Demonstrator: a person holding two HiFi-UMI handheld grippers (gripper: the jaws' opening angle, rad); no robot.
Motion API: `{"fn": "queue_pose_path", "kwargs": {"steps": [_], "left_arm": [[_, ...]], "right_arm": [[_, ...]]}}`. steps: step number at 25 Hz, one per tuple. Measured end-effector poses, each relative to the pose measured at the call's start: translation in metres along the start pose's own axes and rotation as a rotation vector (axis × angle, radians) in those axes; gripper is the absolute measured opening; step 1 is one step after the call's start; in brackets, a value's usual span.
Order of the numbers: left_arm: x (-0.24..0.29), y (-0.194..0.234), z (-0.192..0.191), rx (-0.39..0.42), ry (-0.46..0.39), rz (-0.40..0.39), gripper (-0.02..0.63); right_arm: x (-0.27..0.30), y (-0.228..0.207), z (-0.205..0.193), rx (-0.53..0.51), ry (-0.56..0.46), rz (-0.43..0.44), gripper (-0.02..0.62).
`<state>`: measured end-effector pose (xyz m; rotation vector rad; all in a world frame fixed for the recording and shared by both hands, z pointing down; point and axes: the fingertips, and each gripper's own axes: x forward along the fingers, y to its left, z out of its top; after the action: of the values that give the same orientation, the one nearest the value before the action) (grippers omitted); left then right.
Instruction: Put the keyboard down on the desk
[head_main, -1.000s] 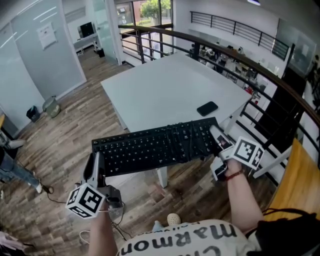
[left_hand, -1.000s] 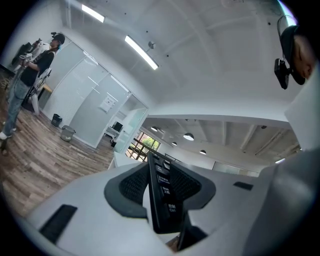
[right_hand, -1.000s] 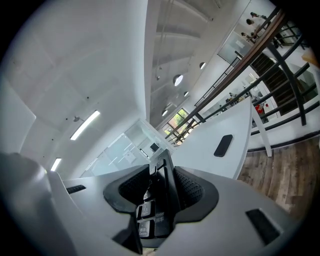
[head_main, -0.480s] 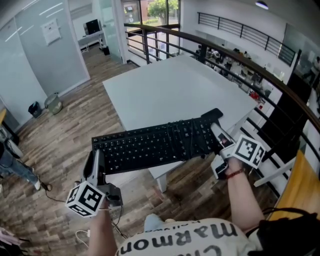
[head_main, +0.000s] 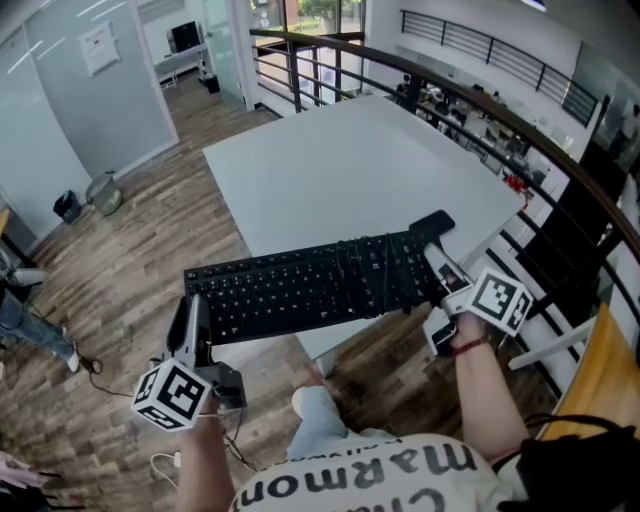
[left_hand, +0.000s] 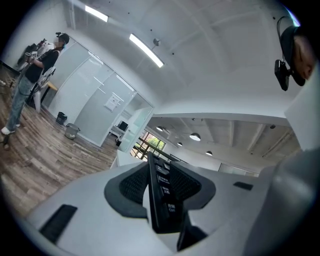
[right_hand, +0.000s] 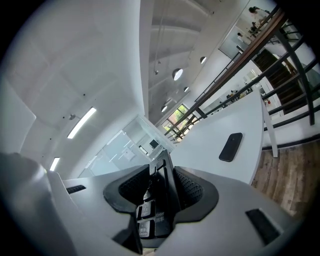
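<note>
A long black keyboard (head_main: 310, 288) hangs level in the air over the near edge of the white desk (head_main: 340, 170). My left gripper (head_main: 192, 322) is shut on its left end and my right gripper (head_main: 440, 277) is shut on its right end. In the left gripper view the keyboard (left_hand: 161, 197) runs edge-on between the pads of the left gripper (left_hand: 160, 186). The right gripper view shows the keyboard's Enter-key end (right_hand: 156, 205) clamped in the right gripper (right_hand: 160, 189). Most of the keyboard hangs over the floor, short of the desk top.
A black phone (head_main: 432, 222) lies on the desk near its right front corner, just beyond the keyboard's far right corner; the phone (right_hand: 230, 146) also shows in the right gripper view. A dark railing (head_main: 520, 130) runs behind the desk. A person (left_hand: 30, 75) stands far off to the left.
Both grippers have carried the keyboard a little forward, toward the desk. Its far right corner now meets the phone. My leg has stepped forward under it.
</note>
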<state>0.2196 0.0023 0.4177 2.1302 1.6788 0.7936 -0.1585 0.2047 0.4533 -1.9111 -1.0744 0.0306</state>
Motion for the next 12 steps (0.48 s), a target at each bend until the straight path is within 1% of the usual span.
{"fn": "queue_pose_path", "kwargs": {"steps": [7, 12], "left_arm": [[0.0006, -0.0001, -0.0033, -0.019, 0.007, -0.002, 0.124], [0.0038, 0.0013, -0.0008, -0.026, 0.053, 0.013, 0.124]], "right_arm": [[-0.0038, -0.0032, -0.0009, 0.001, -0.002, -0.022, 0.155], [-0.0071, -0.0036, -0.0061, 0.030, 0.018, -0.055, 0.155]]}}
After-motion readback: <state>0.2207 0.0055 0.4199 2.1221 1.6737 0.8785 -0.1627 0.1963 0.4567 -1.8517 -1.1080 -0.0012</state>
